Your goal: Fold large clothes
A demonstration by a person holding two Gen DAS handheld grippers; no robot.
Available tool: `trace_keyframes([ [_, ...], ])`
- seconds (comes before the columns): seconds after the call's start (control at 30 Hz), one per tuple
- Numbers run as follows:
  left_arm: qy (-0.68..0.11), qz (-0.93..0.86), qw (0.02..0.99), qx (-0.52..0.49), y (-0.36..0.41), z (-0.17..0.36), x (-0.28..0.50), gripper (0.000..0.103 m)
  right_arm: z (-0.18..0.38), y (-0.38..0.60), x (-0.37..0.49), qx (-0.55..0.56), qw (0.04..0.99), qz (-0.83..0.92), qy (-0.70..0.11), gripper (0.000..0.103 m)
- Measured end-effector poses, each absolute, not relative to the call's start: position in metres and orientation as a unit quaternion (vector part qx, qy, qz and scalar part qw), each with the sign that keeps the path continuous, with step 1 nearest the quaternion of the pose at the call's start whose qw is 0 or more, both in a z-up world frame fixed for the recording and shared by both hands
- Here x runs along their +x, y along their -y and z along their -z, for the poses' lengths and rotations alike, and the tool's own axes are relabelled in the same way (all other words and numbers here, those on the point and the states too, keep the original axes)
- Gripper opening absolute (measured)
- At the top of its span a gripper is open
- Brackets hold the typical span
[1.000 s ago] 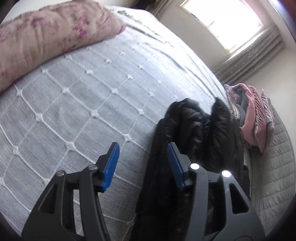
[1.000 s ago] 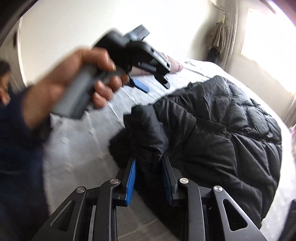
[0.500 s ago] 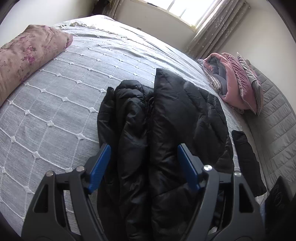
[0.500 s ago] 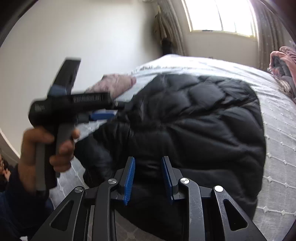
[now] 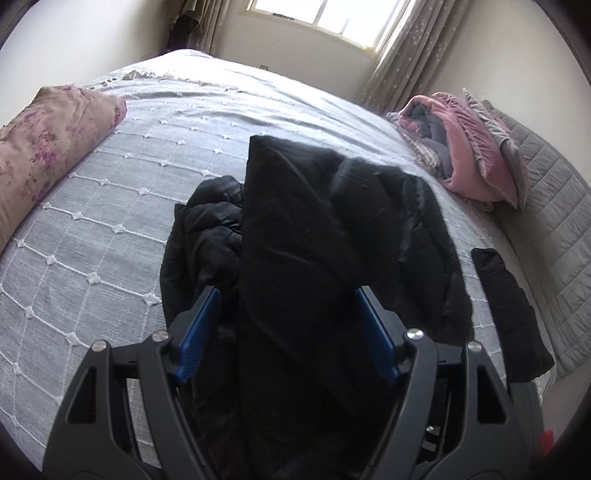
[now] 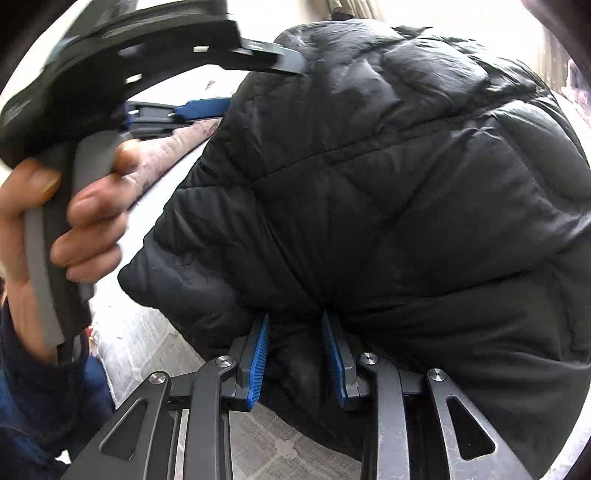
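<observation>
A black puffer jacket lies on the grey quilted bed, lifted toward me. My left gripper is open, its blue pads wide apart with a fold of the jacket lying between them. My right gripper is shut on a bunched edge of the jacket and holds it raised, so it fills the right wrist view. The left gripper shows there at upper left, held in a hand, blurred and touching the jacket's top.
A floral pink pillow lies at the bed's left. A pink and grey bundle of bedding sits at the right by a grey quilted cover. A separate black piece lies near the bed's right edge. A window is behind.
The left gripper swung from the bare bed over the jacket and its jaws now straddle a raised fold. The right gripper lifted the jacket higher and closer, still gripping it.
</observation>
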State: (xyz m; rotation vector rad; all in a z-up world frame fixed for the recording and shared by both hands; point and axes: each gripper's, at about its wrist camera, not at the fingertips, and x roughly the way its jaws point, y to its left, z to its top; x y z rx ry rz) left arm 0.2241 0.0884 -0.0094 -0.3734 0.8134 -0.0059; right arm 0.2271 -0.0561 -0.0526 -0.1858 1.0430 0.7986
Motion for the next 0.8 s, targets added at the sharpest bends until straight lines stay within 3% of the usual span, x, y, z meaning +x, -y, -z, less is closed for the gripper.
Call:
trace_keyframes([
  [0.2, -0.412, -0.006, 0.891, -0.19, -0.097, 0.024, 0.236, 0.075, 0.015, 0.074, 0.22, -0.09, 0.821, -0.364, -0.43, 0.03],
  [0.3, -0.418, -0.005, 0.89, -0.184, -0.096, 0.03, 0.239, 0.076, -0.016, 0.096, 0.234, -0.055, 0.86, -0.325, -0.39, 0.037],
  [0.37, -0.422, -0.005, 0.889, -0.18, -0.095, 0.032, 0.24, 0.077, -0.028, 0.108, 0.253, -0.036, 0.882, -0.277, -0.38, 0.047],
  [0.5, -0.424, -0.003, 0.888, -0.176, -0.095, 0.036, 0.24, 0.077, -0.039, 0.132, 0.304, 0.044, 0.895, -0.207, -0.393, 0.048],
  [0.8, -0.426, -0.023, 0.895, -0.133, -0.085, 0.043, 0.245, 0.078, 0.011, 0.101, 0.385, -0.021, 0.885, -0.155, -0.439, 0.048],
])
